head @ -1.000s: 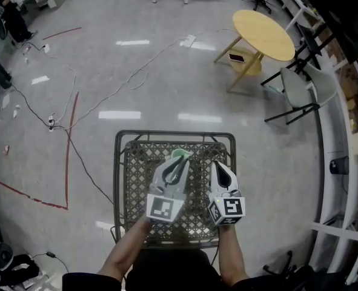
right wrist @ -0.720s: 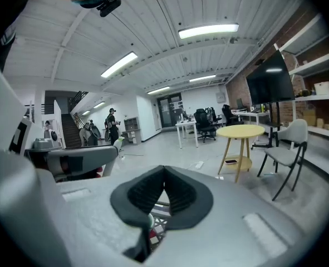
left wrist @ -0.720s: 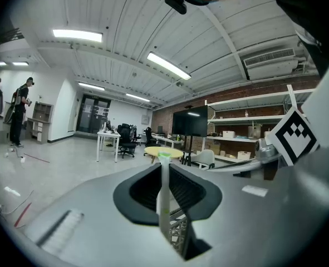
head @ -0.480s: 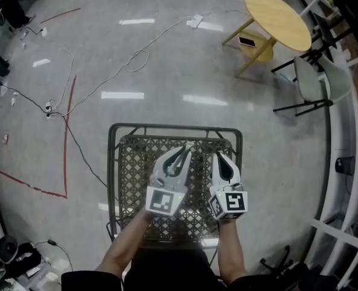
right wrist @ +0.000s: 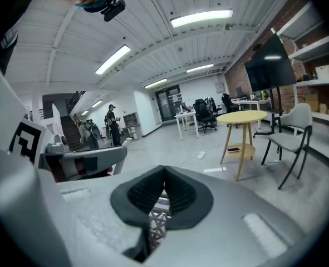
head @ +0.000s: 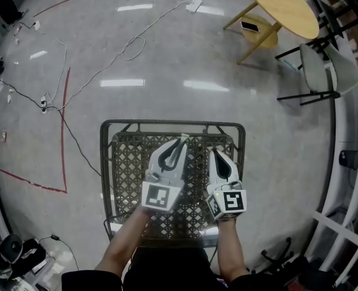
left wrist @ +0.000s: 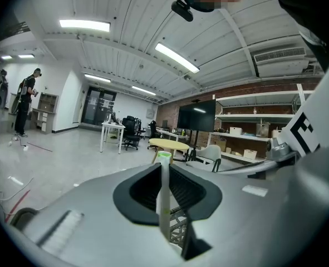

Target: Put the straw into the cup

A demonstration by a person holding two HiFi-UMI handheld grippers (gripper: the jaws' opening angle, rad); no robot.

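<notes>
A thin white straw with a green top end (left wrist: 163, 174) stands upright between the jaws of my left gripper (head: 180, 144), which is shut on it. In the head view only a pale bit of the straw (head: 184, 137) shows past the fingertips. My right gripper (head: 217, 155) hangs beside the left one, its jaws shut with nothing between them (right wrist: 164, 177). Both are over a dark metal lattice table (head: 125, 162). No cup shows in any view.
The lattice table's rim (head: 172, 123) frames both grippers. On the floor lie cables (head: 130, 44) and red tape lines (head: 63, 132). A round yellow table (head: 281, 8) and a grey chair (head: 321, 71) stand at the far right. A person (left wrist: 25, 102) stands far off.
Both grippers have sunk closer to the lattice table, side by side. The straw stays in the left jaws, and its green end no longer stands out in the head view.
</notes>
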